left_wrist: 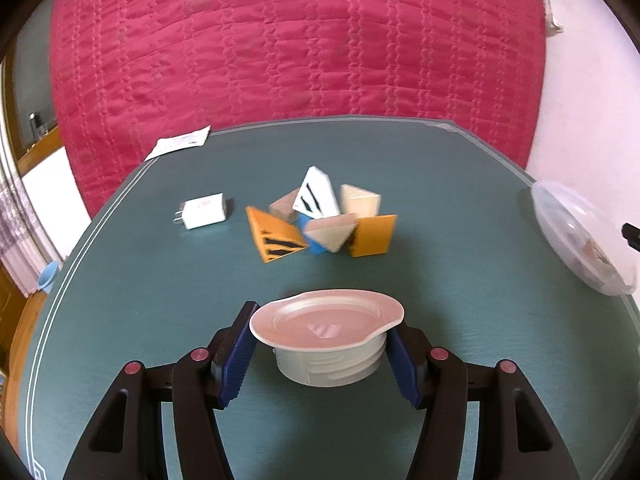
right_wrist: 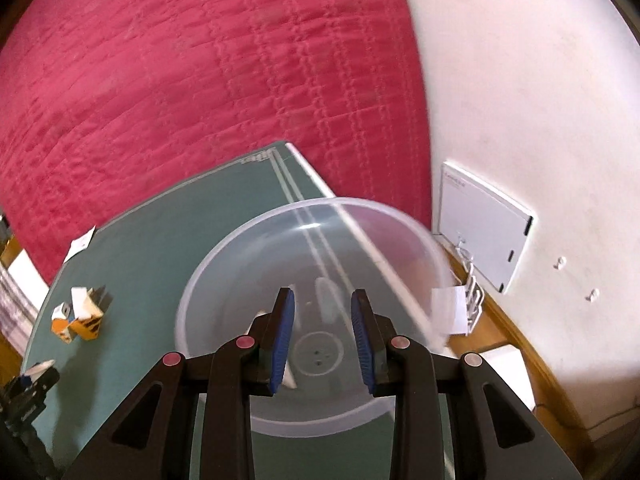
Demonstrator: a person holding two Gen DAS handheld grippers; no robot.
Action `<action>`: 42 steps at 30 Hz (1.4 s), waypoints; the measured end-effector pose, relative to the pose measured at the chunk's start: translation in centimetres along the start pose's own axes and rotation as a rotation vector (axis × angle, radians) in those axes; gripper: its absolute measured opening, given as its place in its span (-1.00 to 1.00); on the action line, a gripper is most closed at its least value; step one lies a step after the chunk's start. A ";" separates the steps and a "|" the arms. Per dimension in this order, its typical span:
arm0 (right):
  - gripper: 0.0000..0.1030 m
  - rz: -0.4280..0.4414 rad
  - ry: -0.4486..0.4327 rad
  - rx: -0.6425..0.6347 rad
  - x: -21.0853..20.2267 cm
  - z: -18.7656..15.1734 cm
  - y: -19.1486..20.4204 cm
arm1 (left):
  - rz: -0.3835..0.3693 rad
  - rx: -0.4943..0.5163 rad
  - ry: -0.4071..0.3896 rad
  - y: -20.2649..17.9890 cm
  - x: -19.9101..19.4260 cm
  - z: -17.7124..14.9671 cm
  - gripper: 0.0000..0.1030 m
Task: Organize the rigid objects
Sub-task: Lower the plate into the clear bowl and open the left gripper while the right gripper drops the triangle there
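My left gripper is shut on a white screw cap with a pinkish flat top, held just above the green table mat. Beyond it lies a pile of orange, white, beige and blue wooden blocks, with a white plug adapter to their left. My right gripper is shut on a clear plastic bowl, which is lifted and tilted; where the pads grip it is hard to make out. In the left wrist view the same bowl stands on edge at the far right. The blocks show small at the left.
A pink quilted bed fills the background behind the table. A white paper slip lies at the mat's far left corner. A small blue cup sits off the left edge. A white wall panel and wooden floor are to the right.
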State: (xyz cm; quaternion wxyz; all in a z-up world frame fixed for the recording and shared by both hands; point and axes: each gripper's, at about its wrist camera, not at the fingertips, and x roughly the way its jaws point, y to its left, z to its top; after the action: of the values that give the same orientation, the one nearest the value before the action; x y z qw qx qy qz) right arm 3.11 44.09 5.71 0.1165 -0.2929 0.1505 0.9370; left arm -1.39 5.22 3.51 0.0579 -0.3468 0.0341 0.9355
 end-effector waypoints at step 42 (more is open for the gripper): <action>-0.08 -0.042 -0.105 0.104 -3.0 -0.3 -1.4 | -0.351 0.313 -0.040 -23.6 2.7 10.5 0.47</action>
State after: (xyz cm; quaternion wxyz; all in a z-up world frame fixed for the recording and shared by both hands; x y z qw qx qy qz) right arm 6.05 44.91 6.92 0.1588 -0.2397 0.1864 0.9394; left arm -7.08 29.94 9.18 0.2733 -0.3155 0.1169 0.9012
